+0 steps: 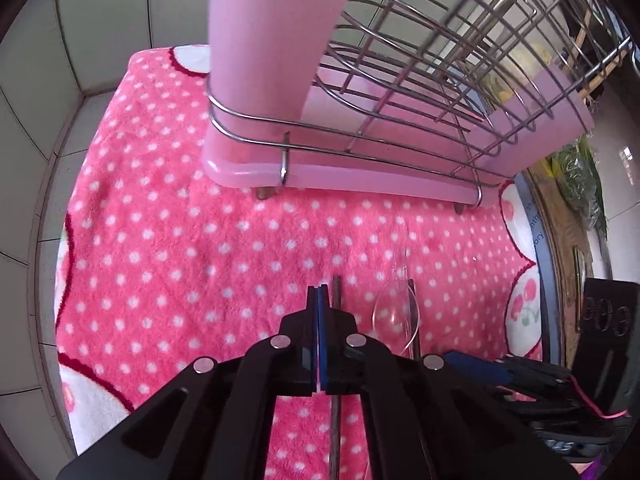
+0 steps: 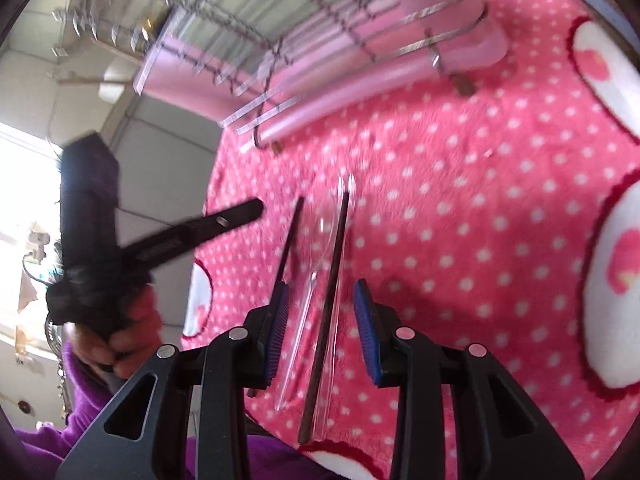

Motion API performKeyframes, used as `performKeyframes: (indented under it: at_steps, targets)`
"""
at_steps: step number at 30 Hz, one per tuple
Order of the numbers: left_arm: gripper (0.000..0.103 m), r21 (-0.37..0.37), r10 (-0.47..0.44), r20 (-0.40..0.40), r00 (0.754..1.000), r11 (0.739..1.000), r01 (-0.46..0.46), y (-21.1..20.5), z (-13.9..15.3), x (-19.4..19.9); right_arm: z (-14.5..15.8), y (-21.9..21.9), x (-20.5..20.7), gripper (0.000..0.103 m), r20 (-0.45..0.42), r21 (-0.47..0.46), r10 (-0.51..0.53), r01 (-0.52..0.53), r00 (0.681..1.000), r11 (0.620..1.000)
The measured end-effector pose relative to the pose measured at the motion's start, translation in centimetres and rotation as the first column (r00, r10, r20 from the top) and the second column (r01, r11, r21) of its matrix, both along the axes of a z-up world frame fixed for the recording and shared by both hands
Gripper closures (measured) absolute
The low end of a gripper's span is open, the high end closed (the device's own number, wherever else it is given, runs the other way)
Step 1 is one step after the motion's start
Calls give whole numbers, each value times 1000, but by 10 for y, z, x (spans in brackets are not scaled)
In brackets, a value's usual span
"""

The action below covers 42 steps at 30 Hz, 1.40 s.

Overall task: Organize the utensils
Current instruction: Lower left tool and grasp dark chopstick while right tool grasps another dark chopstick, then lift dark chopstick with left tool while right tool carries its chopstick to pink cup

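Observation:
On the pink polka-dot towel lie two dark chopsticks and a clear plastic spoon. In the left wrist view my left gripper is shut and empty, just left of one chopstick. In the right wrist view my right gripper is open above the other chopstick and the clear spoon; the first chopstick lies by its left finger. The left gripper shows there at left. The wire dish rack on its pink tray stands beyond.
A tall pink utensil cup stands in the rack's left corner. White tiled wall lies left and behind. The table's dark rim borders the towel at right. A hand in a purple sleeve holds the left gripper.

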<state>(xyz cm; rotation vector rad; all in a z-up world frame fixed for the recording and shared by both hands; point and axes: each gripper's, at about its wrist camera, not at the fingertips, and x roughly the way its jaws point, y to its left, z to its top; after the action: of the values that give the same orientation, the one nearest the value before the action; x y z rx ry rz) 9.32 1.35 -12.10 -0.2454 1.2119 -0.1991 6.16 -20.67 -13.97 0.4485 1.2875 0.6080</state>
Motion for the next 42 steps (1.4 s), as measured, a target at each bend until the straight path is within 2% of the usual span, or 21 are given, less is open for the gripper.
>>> performKeyframes:
  at_steps: [1, 3, 8, 13, 18, 23, 27, 28, 34, 42]
  targets:
    - [103, -4, -4, -1, 1000, 1000, 4, 2, 0, -1, -2, 6, 0, 70, 5, -19, 3, -3, 1000, 1000]
    - [103, -18, -8, -9, 1000, 1000, 8, 7, 1, -1, -5, 15, 1, 93, 9, -56, 15, -15, 1000, 998]
    - [102, -50, -25, -45, 999, 998, 23, 6, -4, -3, 4, 7, -1, 97, 59, -99, -32, 38, 998, 994]
    - [96, -53, -55, -86, 995, 997, 51, -10, -13, 4, 7, -13, -1, 97, 69, -132, -84, 93, 994, 987]
    - [96, 48, -76, -123, 990, 995, 82, -33, -26, 16, 5, -24, 2, 96, 48, -170, -81, 89, 996, 981]
    - [96, 105, -84, -132, 988, 990, 98, -46, -27, 26, 7, -31, 0, 95, 47, -178, -50, 58, 998, 982]
    - [99, 167, -120, -102, 988, 977, 136, -60, -26, 26, 15, -41, 4, 77, 63, -170, -68, 78, 996, 982]
    - [99, 171, -121, -96, 988, 976, 136, -64, -26, 26, 17, -45, 5, 76, 64, -169, -70, 80, 995, 982]
    - [99, 77, -101, -17, 995, 992, 102, -52, -3, 15, 17, -47, 29, 76, 34, -169, -76, 80, 997, 982]
    - [99, -10, -101, 82, 991, 995, 103, -36, 34, -6, 7, -29, 56, 76, 2, -280, -63, 61, 998, 958]
